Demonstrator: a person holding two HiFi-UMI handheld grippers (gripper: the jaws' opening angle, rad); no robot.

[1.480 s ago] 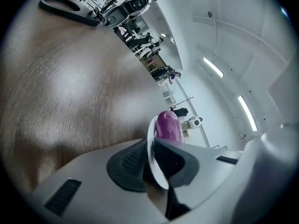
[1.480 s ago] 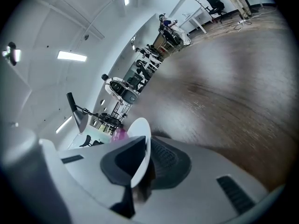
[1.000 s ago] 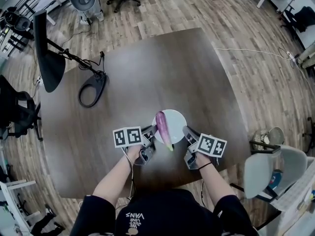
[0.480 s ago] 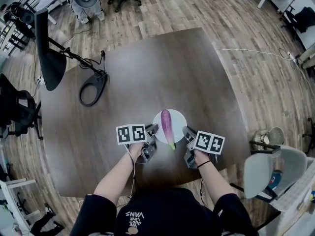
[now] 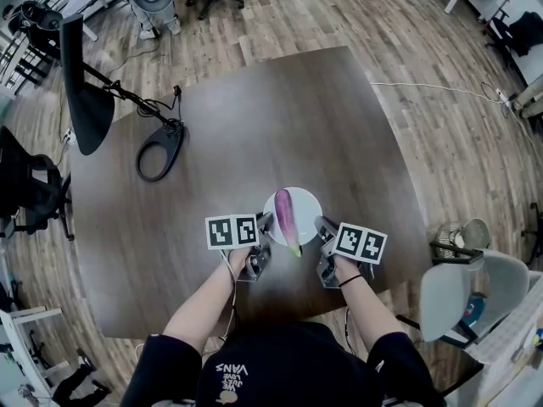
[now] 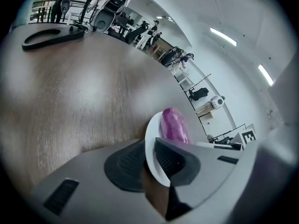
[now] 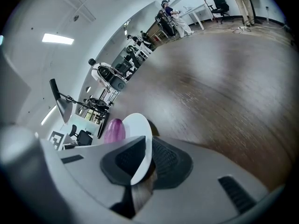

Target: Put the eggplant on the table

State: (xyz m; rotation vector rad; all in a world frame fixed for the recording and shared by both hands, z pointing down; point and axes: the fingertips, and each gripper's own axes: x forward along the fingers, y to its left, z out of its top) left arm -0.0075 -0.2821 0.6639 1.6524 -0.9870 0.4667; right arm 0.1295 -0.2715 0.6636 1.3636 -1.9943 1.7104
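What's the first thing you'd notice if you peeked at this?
A purple eggplant lying on a small white plate, near the person's edge of a big dark table. The left claw and the right claw each pinch the plate's rim, one on each side; the left claw's jaws have just been opening a little, with the rim between them.

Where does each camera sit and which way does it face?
Head view: on the person's head, facing steeply down at the table; forearms, left tongs, right tongs show.
Left gripper view: on the left tongs, facing along its jaws, which grip the plate rim though they have just been opening.
Right gripper view: on the right tongs, facing along its jaws, gripping the opposite rim.
Shared: all three show plate and eggplant.
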